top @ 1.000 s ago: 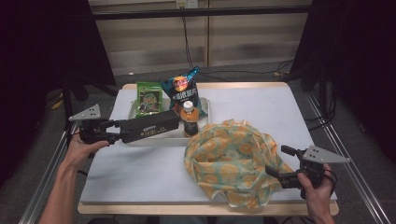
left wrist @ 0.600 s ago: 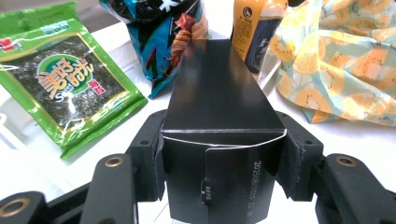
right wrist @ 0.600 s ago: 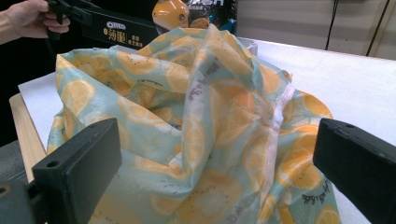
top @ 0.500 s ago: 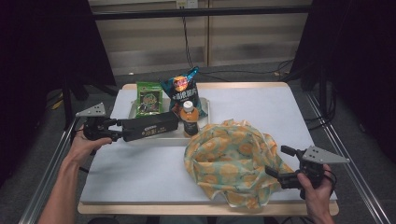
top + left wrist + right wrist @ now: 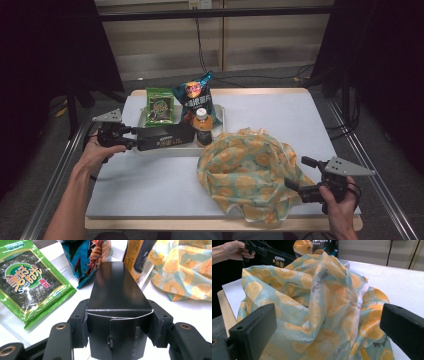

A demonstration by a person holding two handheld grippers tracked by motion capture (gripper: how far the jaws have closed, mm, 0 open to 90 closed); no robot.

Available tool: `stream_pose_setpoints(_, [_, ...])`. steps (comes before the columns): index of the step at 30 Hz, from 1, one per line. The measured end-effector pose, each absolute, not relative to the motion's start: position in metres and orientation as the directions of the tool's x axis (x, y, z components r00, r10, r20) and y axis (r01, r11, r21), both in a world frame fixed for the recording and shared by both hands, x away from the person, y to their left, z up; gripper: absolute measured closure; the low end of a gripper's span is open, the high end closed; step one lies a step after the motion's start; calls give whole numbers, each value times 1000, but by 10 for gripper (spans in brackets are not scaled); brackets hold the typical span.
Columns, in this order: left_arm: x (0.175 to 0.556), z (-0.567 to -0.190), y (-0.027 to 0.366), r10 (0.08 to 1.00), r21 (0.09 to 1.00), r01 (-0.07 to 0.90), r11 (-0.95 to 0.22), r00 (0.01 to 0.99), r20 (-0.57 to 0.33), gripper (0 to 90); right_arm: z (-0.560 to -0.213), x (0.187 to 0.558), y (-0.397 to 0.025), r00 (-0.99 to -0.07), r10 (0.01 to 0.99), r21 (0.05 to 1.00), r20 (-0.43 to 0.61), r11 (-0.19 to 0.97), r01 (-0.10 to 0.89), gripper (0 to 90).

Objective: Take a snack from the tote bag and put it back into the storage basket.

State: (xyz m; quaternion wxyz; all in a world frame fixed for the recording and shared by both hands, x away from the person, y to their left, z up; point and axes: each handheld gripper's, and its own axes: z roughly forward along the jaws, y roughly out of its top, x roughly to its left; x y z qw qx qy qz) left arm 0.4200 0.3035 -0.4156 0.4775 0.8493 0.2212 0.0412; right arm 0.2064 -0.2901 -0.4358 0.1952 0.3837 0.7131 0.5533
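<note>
White cloth covers the table (image 5: 300, 120) in the high view; at 9 o'clock the left gripper (image 5: 131, 138) clamps the end of a long black box (image 5: 165, 138) lying on a white tray (image 5: 165, 150), beside a bottle (image 5: 202, 127), chip bag (image 5: 198, 100) and seaweed packet (image 5: 160, 106). At 5 o'clock the right gripper (image 5: 296, 175) stands with jaws apart against an orange-print bag (image 5: 247, 172).

Left gripper view: both jaws press the black box (image 5: 118, 297) sides.

Right gripper view: jaws stand wide, the orange-print bag (image 5: 319, 310) between them.
</note>
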Motion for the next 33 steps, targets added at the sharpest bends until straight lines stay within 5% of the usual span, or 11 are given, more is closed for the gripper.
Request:
stream_pose_setpoints(17, [429, -416, 299, 421, 802, 365, -473, 893, -159, 426, -437, 207, -290, -630, 763, 937, 143, 101, 336, 4])
stream_pose_setpoints(33, [444, -424, 293, 529, 754, 447, -482, 834, -157, 334, -439, 207, -292, -629, 763, 934, 146, 102, 341, 4])
